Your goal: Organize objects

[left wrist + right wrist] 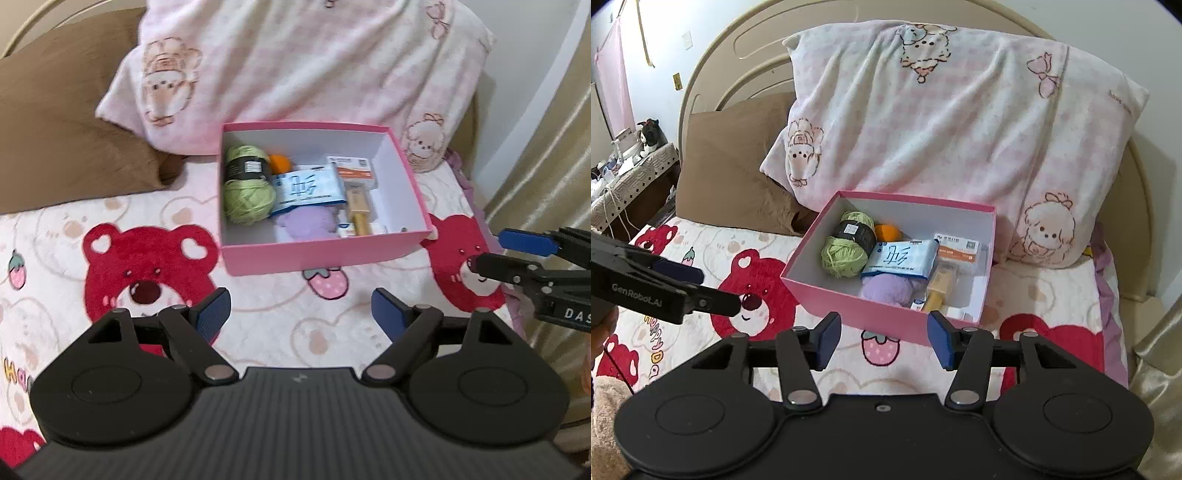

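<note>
Left gripper: fingers apart, nothing between them, above the bed. Pink box sits near the bed's head edge against the pillow; likely light, thin-walled cardboard, so grip a side wall.

Right gripper: fingers apart, empty. Green yarn inside looks soft, compressible.

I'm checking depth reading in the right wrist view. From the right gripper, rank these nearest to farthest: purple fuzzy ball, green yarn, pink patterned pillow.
From the right gripper:
1. Purple fuzzy ball, by the near wall of the pink box.
2. Green yarn, deeper in the box, on its left side.
3. Pink patterned pillow, propped behind the box.
</note>
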A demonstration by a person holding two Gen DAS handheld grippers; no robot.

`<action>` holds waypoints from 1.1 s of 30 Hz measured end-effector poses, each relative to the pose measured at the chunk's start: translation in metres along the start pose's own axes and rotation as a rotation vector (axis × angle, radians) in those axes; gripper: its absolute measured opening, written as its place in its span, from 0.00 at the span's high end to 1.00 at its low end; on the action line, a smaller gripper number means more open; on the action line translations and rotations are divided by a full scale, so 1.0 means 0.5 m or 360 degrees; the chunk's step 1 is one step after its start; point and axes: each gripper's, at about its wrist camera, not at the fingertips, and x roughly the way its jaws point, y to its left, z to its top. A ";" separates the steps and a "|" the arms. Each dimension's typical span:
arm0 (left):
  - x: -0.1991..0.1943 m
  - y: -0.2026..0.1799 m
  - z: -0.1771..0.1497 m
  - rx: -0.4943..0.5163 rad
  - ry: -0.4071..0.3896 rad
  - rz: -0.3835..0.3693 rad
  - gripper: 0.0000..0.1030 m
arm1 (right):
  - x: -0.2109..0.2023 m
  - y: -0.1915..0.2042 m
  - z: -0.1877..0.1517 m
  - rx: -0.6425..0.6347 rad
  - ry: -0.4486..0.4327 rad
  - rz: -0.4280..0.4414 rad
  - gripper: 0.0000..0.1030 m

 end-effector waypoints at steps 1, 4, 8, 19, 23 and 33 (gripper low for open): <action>-0.005 0.003 -0.007 0.0005 -0.0016 0.0003 0.19 | 0.000 0.002 -0.004 0.0005 0.0003 -0.0002 0.43; -0.016 0.009 -0.023 -0.0003 -0.0053 0.0025 0.17 | 0.000 0.011 -0.014 0.0004 0.0004 -0.0022 0.42; -0.016 0.015 -0.036 -0.0001 -0.0070 0.0026 0.16 | 0.003 0.018 -0.022 0.0009 0.0022 -0.0028 0.40; 0.035 0.035 -0.051 -0.0055 -0.0033 0.0045 0.15 | 0.022 0.032 -0.035 0.0012 0.0029 -0.0120 0.31; 0.055 0.029 -0.059 -0.0047 -0.0032 0.0095 0.13 | 0.037 0.032 -0.039 0.0040 0.0063 -0.0127 0.21; 0.079 0.025 -0.072 -0.0028 0.0036 0.0091 0.01 | 0.058 0.026 -0.046 0.0134 0.0135 -0.0211 0.10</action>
